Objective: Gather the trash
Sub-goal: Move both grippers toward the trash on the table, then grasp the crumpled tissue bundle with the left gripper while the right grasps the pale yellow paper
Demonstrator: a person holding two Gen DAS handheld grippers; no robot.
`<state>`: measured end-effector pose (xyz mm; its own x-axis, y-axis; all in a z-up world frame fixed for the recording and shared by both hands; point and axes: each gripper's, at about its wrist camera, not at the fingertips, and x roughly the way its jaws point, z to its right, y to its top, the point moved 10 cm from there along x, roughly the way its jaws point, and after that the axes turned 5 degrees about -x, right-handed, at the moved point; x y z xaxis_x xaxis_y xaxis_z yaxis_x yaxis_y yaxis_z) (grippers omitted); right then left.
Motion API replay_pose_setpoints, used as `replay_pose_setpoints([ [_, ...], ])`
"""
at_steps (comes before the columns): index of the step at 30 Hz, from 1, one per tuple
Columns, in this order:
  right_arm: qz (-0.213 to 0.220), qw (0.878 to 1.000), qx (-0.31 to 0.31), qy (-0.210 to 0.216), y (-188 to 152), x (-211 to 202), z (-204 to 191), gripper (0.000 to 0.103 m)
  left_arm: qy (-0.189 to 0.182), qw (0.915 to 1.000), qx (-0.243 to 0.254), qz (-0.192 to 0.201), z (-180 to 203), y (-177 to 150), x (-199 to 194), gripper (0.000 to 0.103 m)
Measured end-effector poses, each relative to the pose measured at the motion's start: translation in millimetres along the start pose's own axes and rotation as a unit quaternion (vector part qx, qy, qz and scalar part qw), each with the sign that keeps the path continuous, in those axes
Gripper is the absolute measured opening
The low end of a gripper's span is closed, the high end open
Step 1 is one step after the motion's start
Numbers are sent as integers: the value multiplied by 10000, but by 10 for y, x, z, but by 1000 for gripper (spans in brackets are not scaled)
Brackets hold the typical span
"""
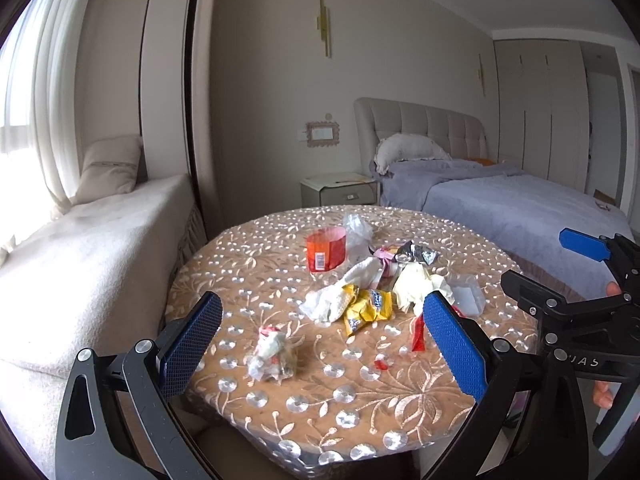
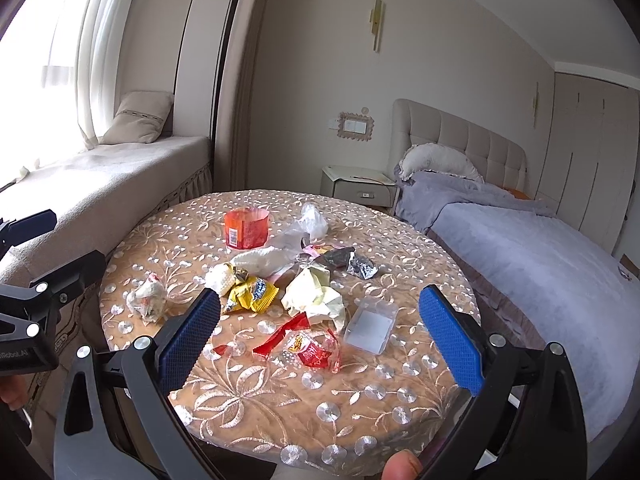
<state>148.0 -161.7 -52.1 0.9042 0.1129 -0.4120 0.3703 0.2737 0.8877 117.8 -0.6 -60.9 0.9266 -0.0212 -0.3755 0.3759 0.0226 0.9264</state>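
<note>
Trash lies scattered on a round table (image 1: 248,256) (image 2: 280,404) with an embroidered cloth. There is an orange cup (image 1: 326,250) (image 2: 246,228), a clear plastic bag (image 1: 358,232) (image 2: 310,220), white tissue (image 1: 352,284) (image 2: 264,260), a yellow wrapper (image 1: 368,306) (image 2: 252,294), cream crumpled paper (image 1: 414,284) (image 2: 316,296), a silver foil wrapper (image 1: 416,256) (image 2: 348,262), a crumpled ball wrapper (image 1: 272,354) (image 2: 146,298), a red wrapper (image 1: 418,332) (image 2: 304,346) and a clear plastic box (image 1: 466,296) (image 2: 370,326). My left gripper (image 1: 322,344) (image 2: 48,248) hovers open over the near-left edge. My right gripper (image 2: 322,340) (image 1: 560,268) hovers open above the red wrapper.
A cushioned window seat (image 1: 92,240) with a pillow (image 1: 108,170) runs along the left of the table. A bed (image 2: 540,264) with a grey cover lies to the right, a nightstand (image 2: 358,186) behind. A hand's fingertip (image 2: 400,466) shows at the bottom edge.
</note>
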Motion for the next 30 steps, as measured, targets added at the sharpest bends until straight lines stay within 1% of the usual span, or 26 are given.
replay_pose_setpoints([
  [7,-146,9998,50,160,-45,224,-27,99,-104,9997,-130,-159,-72,-83,197,99],
  [14,-277,9992,-4,297,-86,481,-104,99,21,9989,-237,-404,-220,-230,457,99],
  [18,-375,9984,-18,431,-105,635,-164,99,200,9975,-325,-596,-390,-342,635,99],
  [24,-523,9967,-45,616,-116,879,-265,99,210,9951,-486,-839,-511,-480,856,99],
  [30,-743,9945,-63,736,-170,1144,-355,99,235,9923,-524,-1100,-565,-643,1110,99],
])
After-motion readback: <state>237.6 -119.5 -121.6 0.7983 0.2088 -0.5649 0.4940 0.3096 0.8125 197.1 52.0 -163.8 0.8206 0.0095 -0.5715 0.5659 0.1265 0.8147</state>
